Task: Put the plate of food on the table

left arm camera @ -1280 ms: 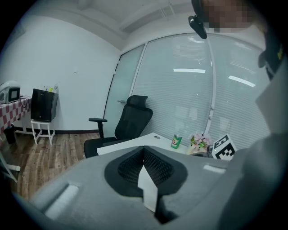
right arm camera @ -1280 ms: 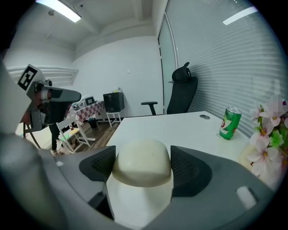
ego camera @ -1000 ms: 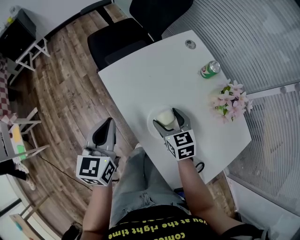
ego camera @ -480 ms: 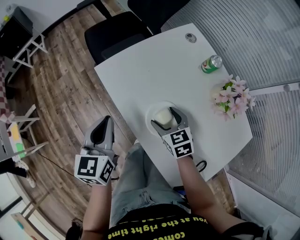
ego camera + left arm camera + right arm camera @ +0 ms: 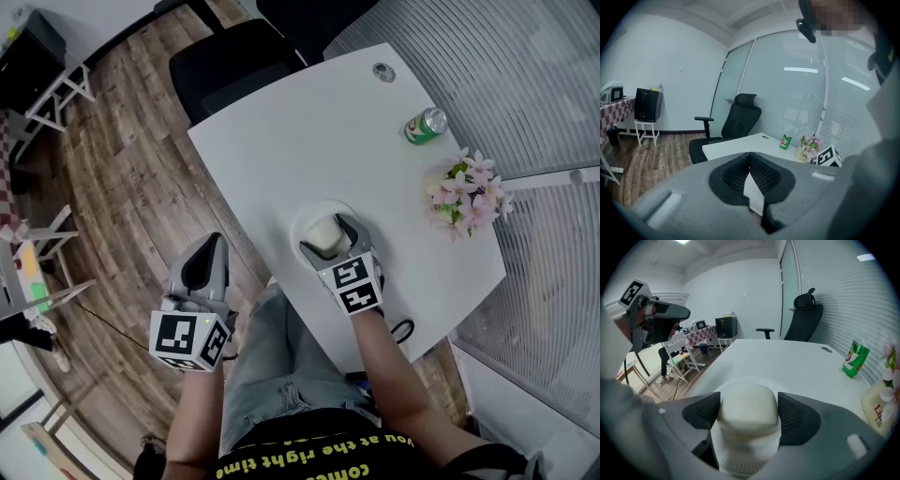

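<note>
A round white plate (image 5: 307,221) carrying a pale block of food (image 5: 323,232) rests on the white table (image 5: 309,131), near its front edge. My right gripper (image 5: 330,240) reaches over the plate from the near side. In the right gripper view its two dark pads (image 5: 702,412) press against both sides of the food (image 5: 747,408), with the plate's ribbed rim (image 5: 740,462) below. My left gripper (image 5: 217,246) hangs off the table's left side over the wooden floor. Its jaws meet and hold nothing (image 5: 750,157).
A green can (image 5: 424,125) and a vase of pink flowers (image 5: 464,197) stand on the table's right side. A small round grommet (image 5: 382,71) is at the far end. A black office chair (image 5: 234,66) stands behind the table. White racks (image 5: 42,103) line the left wall.
My right gripper stays round the food on the plate, with its marker cube tipped a little. The left gripper holds the same place.
</note>
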Action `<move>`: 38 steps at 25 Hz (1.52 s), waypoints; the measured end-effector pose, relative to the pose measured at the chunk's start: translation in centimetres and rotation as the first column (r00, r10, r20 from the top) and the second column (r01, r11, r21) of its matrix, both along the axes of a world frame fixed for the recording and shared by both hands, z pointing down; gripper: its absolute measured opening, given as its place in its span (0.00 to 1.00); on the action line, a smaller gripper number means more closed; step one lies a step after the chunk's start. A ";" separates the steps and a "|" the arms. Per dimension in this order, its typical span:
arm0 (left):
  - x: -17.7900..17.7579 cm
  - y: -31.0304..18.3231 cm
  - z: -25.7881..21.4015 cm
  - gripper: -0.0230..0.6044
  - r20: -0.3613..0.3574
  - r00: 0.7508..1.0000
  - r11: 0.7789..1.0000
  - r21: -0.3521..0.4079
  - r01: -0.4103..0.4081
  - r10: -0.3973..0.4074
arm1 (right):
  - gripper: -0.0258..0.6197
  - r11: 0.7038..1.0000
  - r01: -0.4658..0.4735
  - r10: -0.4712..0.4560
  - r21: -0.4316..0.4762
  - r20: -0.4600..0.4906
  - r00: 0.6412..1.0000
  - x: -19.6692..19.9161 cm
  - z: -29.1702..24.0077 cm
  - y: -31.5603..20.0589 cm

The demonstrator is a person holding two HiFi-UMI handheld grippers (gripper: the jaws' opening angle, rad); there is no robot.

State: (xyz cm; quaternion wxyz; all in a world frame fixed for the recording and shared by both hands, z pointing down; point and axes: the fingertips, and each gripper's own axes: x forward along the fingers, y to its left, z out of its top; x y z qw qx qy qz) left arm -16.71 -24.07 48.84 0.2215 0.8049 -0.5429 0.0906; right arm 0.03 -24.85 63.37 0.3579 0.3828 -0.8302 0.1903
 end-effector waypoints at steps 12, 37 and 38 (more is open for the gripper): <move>-0.2 0.1 -0.1 0.04 -0.002 1.000 1.000 -0.001 0.000 0.000 | 0.65 0.998 0.050 -0.052 -0.034 -0.065 0.997 -0.2 0.3 0.0; -0.8 0.0 -0.5 0.04 -0.013 1.000 1.000 0.010 0.001 -0.001 | 0.37 0.998 0.001 0.000 0.062 -0.014 1.000 -0.4 -3.5 -0.6; -0.7 0.0 -0.5 0.04 -0.012 1.000 1.000 0.012 0.000 0.000 | 0.34 0.998 -0.001 0.002 0.066 -0.009 1.000 -0.3 -3.6 -0.7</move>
